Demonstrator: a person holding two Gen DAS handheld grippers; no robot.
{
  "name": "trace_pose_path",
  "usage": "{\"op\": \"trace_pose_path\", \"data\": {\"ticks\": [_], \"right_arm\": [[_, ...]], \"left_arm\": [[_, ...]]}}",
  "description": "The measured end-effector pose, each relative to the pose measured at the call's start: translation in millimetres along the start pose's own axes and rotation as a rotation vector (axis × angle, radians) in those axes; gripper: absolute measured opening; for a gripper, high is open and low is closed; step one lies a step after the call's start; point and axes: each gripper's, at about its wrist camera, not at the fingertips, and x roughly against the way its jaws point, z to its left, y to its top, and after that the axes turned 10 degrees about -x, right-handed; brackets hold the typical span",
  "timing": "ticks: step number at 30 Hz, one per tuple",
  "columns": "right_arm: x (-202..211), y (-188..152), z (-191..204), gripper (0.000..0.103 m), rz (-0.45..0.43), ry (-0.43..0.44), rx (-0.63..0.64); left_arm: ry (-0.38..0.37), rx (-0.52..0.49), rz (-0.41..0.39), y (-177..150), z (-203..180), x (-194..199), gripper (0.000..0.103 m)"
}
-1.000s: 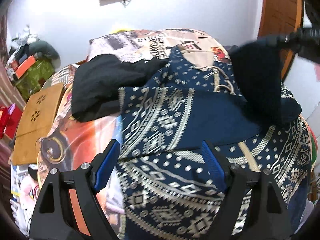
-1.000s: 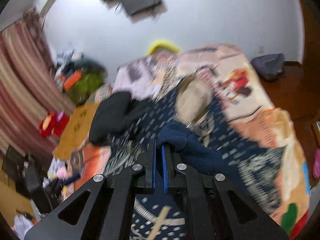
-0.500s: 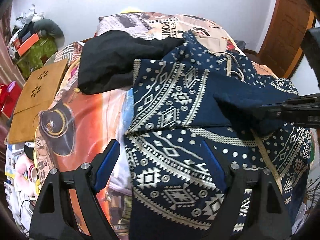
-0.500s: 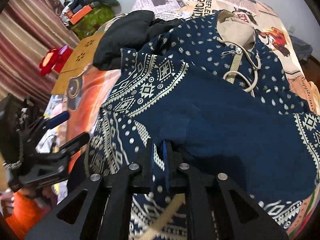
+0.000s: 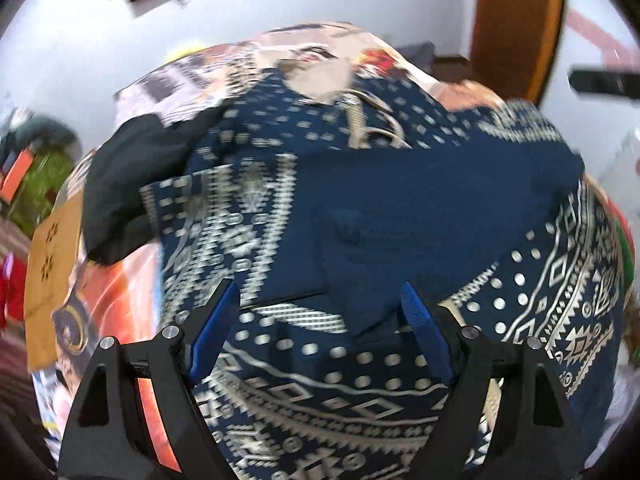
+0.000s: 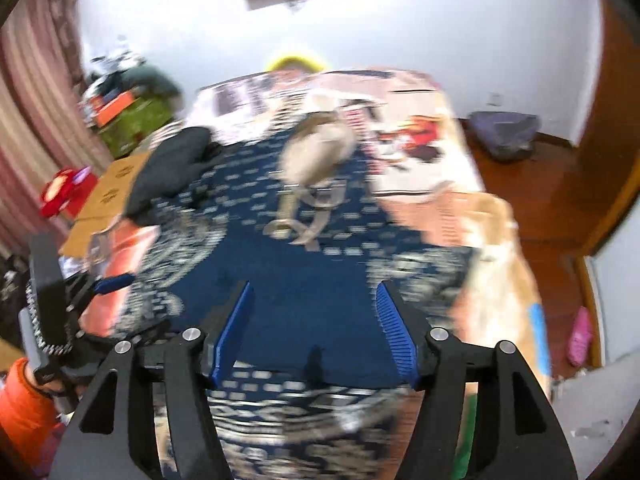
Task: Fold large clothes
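My left gripper [image 5: 320, 312] has jaws wide apart, nothing clamped — the navy patterned hoodie [image 5: 400, 208] lies flat on the bed [image 5: 120, 292] right under and ahead of it, its plain navy sleeve folded across the front. My right gripper [image 6: 314, 312] has jaws opening, pads clear of the cloth; the sleeve's plain navy fabric shows between and below the fingers, not pinched. The hood and drawstrings sit further ahead toward the wall. A black garment [image 5: 120, 184] is bunched at the hoodie's left edge, touching it. Frames blurry — fine detail unclear.
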Motion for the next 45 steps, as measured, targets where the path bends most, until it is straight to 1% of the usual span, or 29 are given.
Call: {"op": "trace_pose_path", "data": {"ticks": [3, 7, 11, 12, 13, 14, 15, 16, 18, 21, 23, 25, 28, 30, 31, 33, 35, 37, 38, 40, 41, 43, 45], "right_arm": [[-2, 0, -27, 0.064, -0.005, -0.059, -0.038], [-15, -11, -54, 0.064, 0.034, -0.09, -0.093], [-31, -25, -72, 0.064, 0.065, -0.102, -0.134], [-35, -28, -75, 0.064, 0.075, -0.096, -0.147], [-39, -32, -79, 0.064, 0.091, -0.089, -0.165], [-43, -35, -81, 0.064, 0.102, -0.087, -0.179], [-46, -36, -82, 0.064, 0.103, -0.088, -0.187], [-46, -36, -82, 0.064, 0.097, -0.09, -0.19], [-42, -35, -80, 0.064, 0.081, -0.091, -0.179], [-32, -25, -74, 0.064, 0.04, -0.091, -0.148], [-22, -17, -72, 0.064, -0.002, -0.09, -0.132], [-15, -11, -71, 0.064, -0.046, -0.093, -0.121], [-15, -8, -72, 0.064, -0.083, -0.138, -0.124], [-22, -11, -72, 0.064, -0.064, -0.154, -0.131], [-30, -15, -73, 0.064, -0.04, -0.155, -0.135], [-44, -24, -72, 0.064, 0.013, -0.16, -0.127], [-55, -32, -70, 0.064, 0.046, -0.169, -0.104], [-58, -39, -67, 0.064, 0.047, -0.175, -0.093], [-57, -40, -67, 0.065, 0.038, -0.181, -0.091], [-56, -39, -67, 0.065, 0.04, -0.182, -0.094], [-56, -38, -68, 0.065, 0.044, -0.173, -0.106], [-57, -38, -70, 0.065, 0.052, -0.165, -0.126], [-56, -39, -71, 0.065, 0.05, -0.168, -0.126]], "left_arm": [[0.047, -0.077, 0.021, 3, -22, -15, 0.082], [0.074, -0.145, 0.056, -2, -39, -34, 0.082], [0.119, -0.153, 0.024, -7, -39, -37, 0.082], [0.149, -0.148, 0.012, -6, -38, -38, 0.075], [0.157, -0.147, 0.005, -5, -36, -39, 0.068], [0.153, -0.145, 0.005, -2, -34, -42, 0.051], [0.14, -0.135, 0.011, 2, -31, -44, 0.029], [0.12, -0.111, 0.018, 7, -27, -47, 0.021], [0.09, -0.048, 0.001, 18, -14, -46, 0.019], [0.045, 0.044, -0.068, 41, 11, -31, 0.018], [0.035, 0.086, -0.133, 57, 27, -15, 0.018], [0.059, 0.119, -0.2, 72, 45, 7, 0.017], [0.096, 0.175, -0.279, 83, 68, 31, 0.017], [0.121, 0.201, -0.308, 83, 81, 42, 0.017], [0.128, 0.214, -0.312, 80, 87, 44, 0.017], [0.121, 0.234, -0.29, 71, 95, 39, 0.018], [0.109, 0.253, -0.24, 56, 104, 26, 0.018], [0.112, 0.269, -0.186, 40, 111, 10, 0.018], [0.128, 0.267, -0.16, 31, 113, 3, 0.018], [0.191, 0.258, -0.114, 13, 120, -7, 0.017], [0.203, 0.263, -0.088, 5, 123, -13, 0.017], [0.187, 0.291, -0.035, -11, 132, -27, 0.018], [0.197, 0.315, 0.015, -28, 140, -37, 0.018]]}}
